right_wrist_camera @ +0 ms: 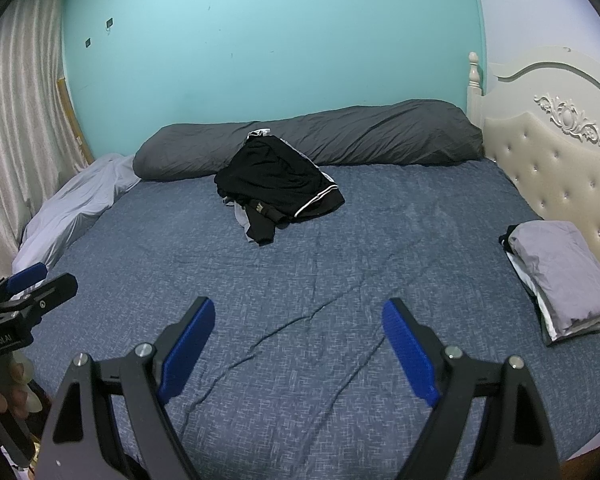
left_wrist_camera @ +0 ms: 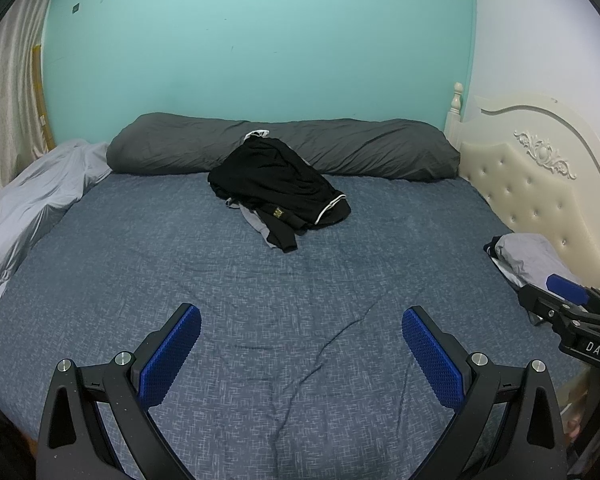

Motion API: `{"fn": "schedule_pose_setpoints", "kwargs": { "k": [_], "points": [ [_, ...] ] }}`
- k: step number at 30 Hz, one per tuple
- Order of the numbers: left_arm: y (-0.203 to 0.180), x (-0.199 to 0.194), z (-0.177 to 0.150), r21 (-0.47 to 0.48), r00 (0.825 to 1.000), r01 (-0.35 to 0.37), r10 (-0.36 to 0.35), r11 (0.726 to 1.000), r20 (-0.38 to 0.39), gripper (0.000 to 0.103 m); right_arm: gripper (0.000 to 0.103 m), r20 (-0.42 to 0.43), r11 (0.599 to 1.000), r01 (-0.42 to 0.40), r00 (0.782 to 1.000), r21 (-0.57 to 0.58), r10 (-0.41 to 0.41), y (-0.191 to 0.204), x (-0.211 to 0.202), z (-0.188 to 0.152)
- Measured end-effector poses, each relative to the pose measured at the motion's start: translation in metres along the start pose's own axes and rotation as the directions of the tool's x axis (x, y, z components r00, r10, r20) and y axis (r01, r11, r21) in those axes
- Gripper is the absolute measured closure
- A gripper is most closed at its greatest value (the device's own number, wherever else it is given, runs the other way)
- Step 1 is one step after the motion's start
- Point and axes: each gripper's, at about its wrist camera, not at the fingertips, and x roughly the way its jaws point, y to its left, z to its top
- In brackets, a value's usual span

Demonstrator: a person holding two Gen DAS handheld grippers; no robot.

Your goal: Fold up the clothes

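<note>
A crumpled pile of black clothes [left_wrist_camera: 278,186] with white trim and a grey piece under it lies at the far middle of the bed, against the long pillow; it also shows in the right wrist view [right_wrist_camera: 278,184]. A folded stack with a grey garment on top [right_wrist_camera: 560,276] sits at the right bed edge by the headboard, also in the left wrist view [left_wrist_camera: 530,258]. My left gripper [left_wrist_camera: 301,328] is open and empty above the near part of the bed. My right gripper [right_wrist_camera: 299,324] is open and empty beside it, far from the pile.
The blue patterned sheet [left_wrist_camera: 260,300] has a few creases. A long dark grey pillow [left_wrist_camera: 284,146] lies along the teal wall. A light grey blanket [left_wrist_camera: 32,208] is bunched at the left. A cream tufted headboard [right_wrist_camera: 556,184] stands on the right, and curtains [right_wrist_camera: 16,120] hang on the left.
</note>
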Motion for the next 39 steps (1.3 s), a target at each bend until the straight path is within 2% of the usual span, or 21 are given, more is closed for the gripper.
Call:
{"fn": "schedule_pose_setpoints", "kwargs": {
  "k": [25, 35, 39],
  "points": [
    [0.002, 0.005, 0.003, -0.004, 1.000, 0.002, -0.002, 1.000, -0.007, 0.000, 0.016, -0.007, 1.000, 0.003, 1.000, 0.003, -0.003, -0.001, 0.008, 0.002],
    [0.016, 0.038, 0.004, -0.012, 0.999, -0.024, 0.024, 1.000, -0.022, 0.000, 0.016, -0.035, 1.000, -0.010, 0.999, 0.020, 0.011, -0.008, 0.036, 0.003],
    [0.025, 0.060, 0.004, -0.010, 0.999, -0.044, 0.044, 0.999, -0.025, 0.000, 0.016, -0.051, 1.000, -0.013, 0.999, 0.024, 0.014, -0.013, 0.060, 0.006]
  ]
}}
